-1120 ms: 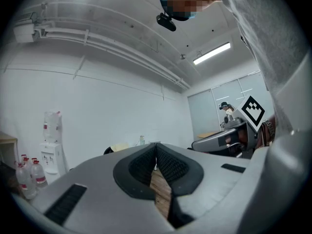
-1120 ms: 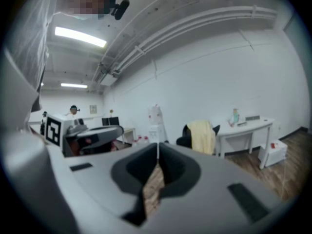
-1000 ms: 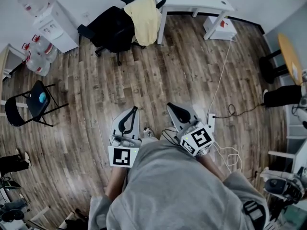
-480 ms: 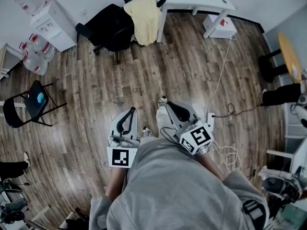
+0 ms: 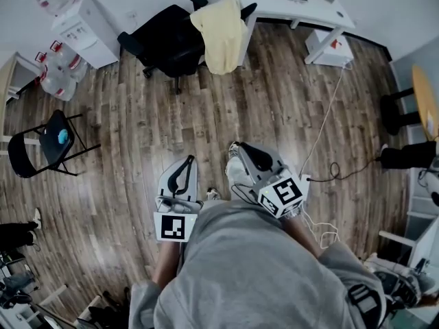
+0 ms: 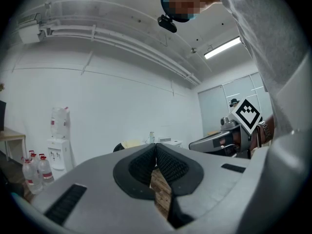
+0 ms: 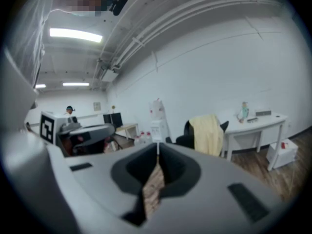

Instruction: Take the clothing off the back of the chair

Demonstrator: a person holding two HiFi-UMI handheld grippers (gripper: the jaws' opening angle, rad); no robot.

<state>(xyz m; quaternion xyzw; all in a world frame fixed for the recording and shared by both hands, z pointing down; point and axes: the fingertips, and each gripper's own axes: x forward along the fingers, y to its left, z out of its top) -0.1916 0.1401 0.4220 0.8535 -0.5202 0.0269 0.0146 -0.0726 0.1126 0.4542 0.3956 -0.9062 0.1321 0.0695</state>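
Observation:
A pale yellow garment (image 5: 221, 27) hangs over the back of a black office chair (image 5: 168, 43) at the far side of the room, beside a white desk (image 5: 312, 5). The right gripper view shows the garment (image 7: 207, 133) well ahead, right of centre. Both grippers are held close to the person's body, far from the chair. My left gripper (image 5: 191, 157) is shut with nothing in it, its pads meeting at the tip (image 6: 156, 145). My right gripper (image 5: 238, 147) is also shut and empty (image 7: 158, 144). The left gripper view shows only a sliver of the garment (image 6: 130, 143).
A water dispenser (image 5: 79, 20) and several water bottles (image 5: 56, 77) stand at the far left. A black folding chair (image 5: 42, 142) is at the left. A white cable (image 5: 328, 118) runs over the wooden floor at the right, near a dark stool (image 5: 398, 112).
The person has stepped toward the chair; a foot now shows beside the right gripper. The chair and garment sit slightly lower and further right in the head view. Both grippers stayed shut.

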